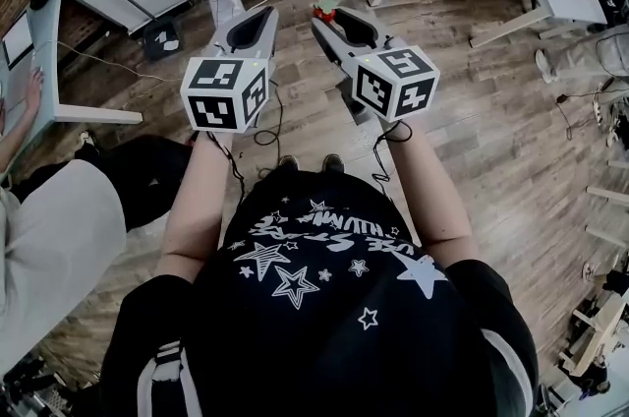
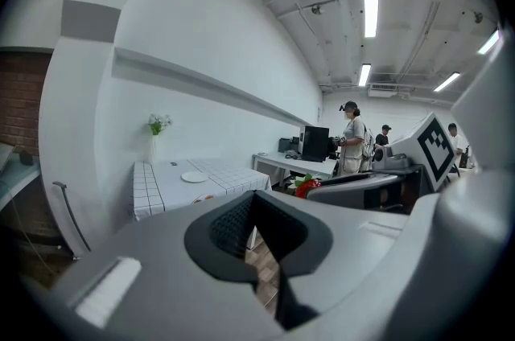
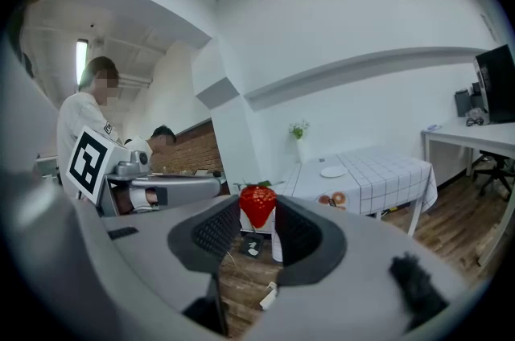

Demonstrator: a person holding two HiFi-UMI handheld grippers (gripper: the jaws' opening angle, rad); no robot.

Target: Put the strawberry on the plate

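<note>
White checked-cloth table [image 3: 386, 170] is standing far ahead, well apart from both claws. Wooden plank floor [image 1: 491, 110] is lying between the person and that table.

Right gripper [image 1: 331, 22] is clamping the red strawberry with a green leafy top [image 3: 257, 205]. The berry is sitting right at the jaw tips, in the air over the floor. Left gripper [image 1: 265, 14] is hovering just left of it, jaws together, nothing in them.

Small round white plate [image 3: 332, 170] is lying on the tabletop, with nothing visible on it.

Judging the step as carrying the berry to the plate:
- Grip is looking tip-only, so a steady squeeze is needed and no sudden swings.
- Approaching the near table edge first, then reaching over the plate.
- Lowering until the berry is just above the plate's middle before parting the jaws, since it could be rolling off otherwise.
- Left claw is better off staying out to the side.
</note>
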